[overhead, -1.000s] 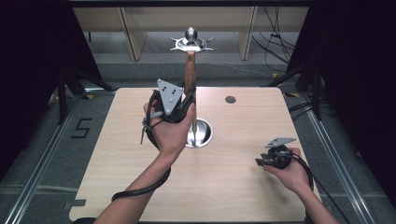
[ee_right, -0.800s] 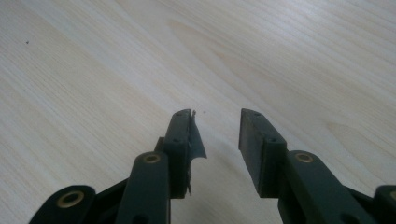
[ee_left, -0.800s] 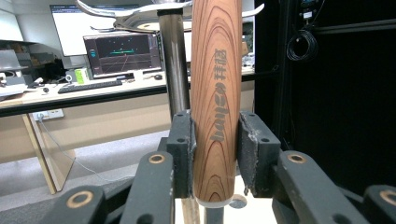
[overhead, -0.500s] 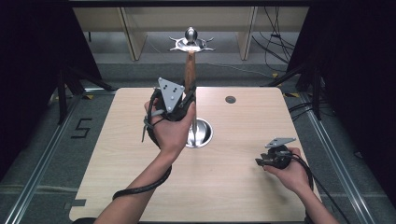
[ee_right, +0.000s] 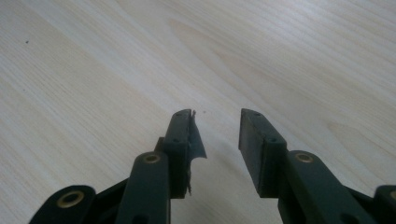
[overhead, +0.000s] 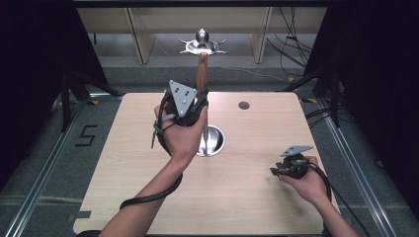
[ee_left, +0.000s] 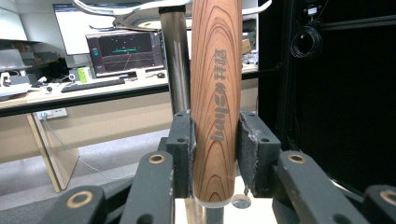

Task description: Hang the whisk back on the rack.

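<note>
A wooden stick (overhead: 201, 73) with grey lettering stands upright beside the steel pole (ee_left: 173, 60) of a metal stand, whose round base (overhead: 215, 141) rests on the middle of the table. My left gripper (overhead: 198, 106) is shut on the stick's lower part. In the left gripper view both pads press the stick (ee_left: 216, 93) from either side, inside my left gripper (ee_left: 215, 154). The stand's top (overhead: 202, 42) has curved metal arms. My right gripper (overhead: 274, 171) lies low over the table at the right. It is open, with nothing between its jaws (ee_right: 216, 126).
The light wooden table (overhead: 123, 197) has a small dark round spot (overhead: 243, 105) near its far edge. Black curtains hang on both sides. Shelving stands behind the table. Bare wood (ee_right: 93, 70) lies under the right gripper.
</note>
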The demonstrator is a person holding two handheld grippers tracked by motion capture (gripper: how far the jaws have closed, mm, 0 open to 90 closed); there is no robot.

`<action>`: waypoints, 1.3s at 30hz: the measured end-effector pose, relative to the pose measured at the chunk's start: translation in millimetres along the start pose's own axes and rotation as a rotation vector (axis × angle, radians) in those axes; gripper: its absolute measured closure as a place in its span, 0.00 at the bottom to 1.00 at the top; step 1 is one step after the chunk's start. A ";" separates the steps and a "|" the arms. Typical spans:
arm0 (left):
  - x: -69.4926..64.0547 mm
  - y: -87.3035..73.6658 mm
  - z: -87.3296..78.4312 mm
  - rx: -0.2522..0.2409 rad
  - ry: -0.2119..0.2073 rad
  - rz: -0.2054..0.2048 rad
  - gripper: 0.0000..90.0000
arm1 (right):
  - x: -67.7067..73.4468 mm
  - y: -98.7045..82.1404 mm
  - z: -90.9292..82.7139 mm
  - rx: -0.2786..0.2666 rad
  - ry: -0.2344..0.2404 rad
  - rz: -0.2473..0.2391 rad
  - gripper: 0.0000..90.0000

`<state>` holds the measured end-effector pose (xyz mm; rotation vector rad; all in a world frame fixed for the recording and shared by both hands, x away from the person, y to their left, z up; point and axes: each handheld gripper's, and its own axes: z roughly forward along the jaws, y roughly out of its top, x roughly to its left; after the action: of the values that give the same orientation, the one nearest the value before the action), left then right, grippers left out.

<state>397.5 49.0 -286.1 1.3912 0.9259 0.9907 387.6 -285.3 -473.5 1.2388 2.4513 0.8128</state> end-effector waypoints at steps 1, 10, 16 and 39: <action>0.1 -0.1 0.3 0.002 0.000 0.001 0.75 | -0.1 0.1 0.0 -0.001 0.000 -0.002 0.73; 1.8 -1.2 3.6 0.011 0.008 0.001 0.75 | -0.1 0.0 -0.1 0.000 0.000 0.000 0.73; 2.3 -1.7 5.3 0.013 0.011 0.002 0.75 | 0.7 0.4 -1.0 0.008 0.005 0.016 0.73; 2.1 -4.8 14.7 0.021 0.027 0.006 0.75 | 0.7 0.4 -1.0 0.008 0.005 0.016 0.73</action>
<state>412.0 46.3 -290.9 1.4019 0.9547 1.0093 387.0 -284.9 -472.5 1.2620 2.4536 0.8123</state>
